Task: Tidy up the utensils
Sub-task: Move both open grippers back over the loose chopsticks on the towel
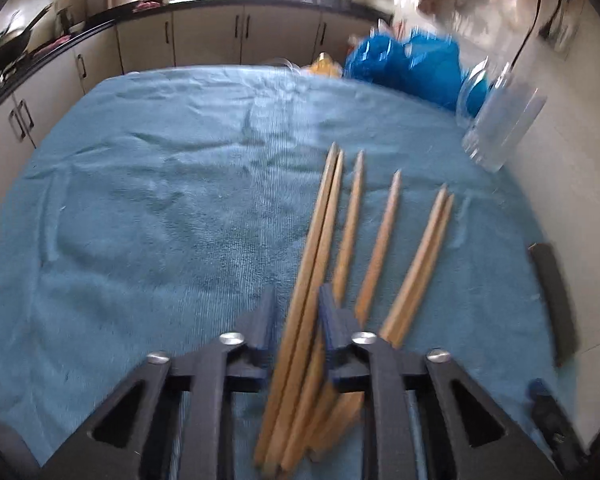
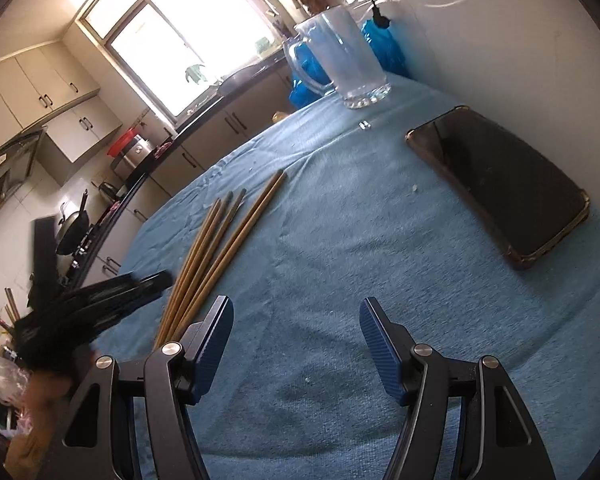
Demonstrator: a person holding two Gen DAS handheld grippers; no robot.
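Observation:
Several wooden chopsticks [image 1: 384, 236] lie fanned out on the blue towel [image 1: 160, 208]. My left gripper [image 1: 296, 300] straddles the leftmost pair of chopsticks [image 1: 320, 240], jaws narrowed around them with a small gap still showing. A clear glass mug [image 1: 500, 120] stands at the far right of the towel. In the right wrist view the chopsticks [image 2: 220, 248] lie left of centre and the mug [image 2: 340, 60] stands far ahead. My right gripper [image 2: 296, 320] is open and empty above bare towel, right of the chopsticks. The left gripper [image 2: 100, 300] shows blurred at the left.
A black phone [image 2: 500, 192] lies on the towel by the white wall at the right. A blue plastic bag [image 1: 404, 64] sits behind the mug. Kitchen counters and cabinets [image 1: 204, 36] run behind and left of the table.

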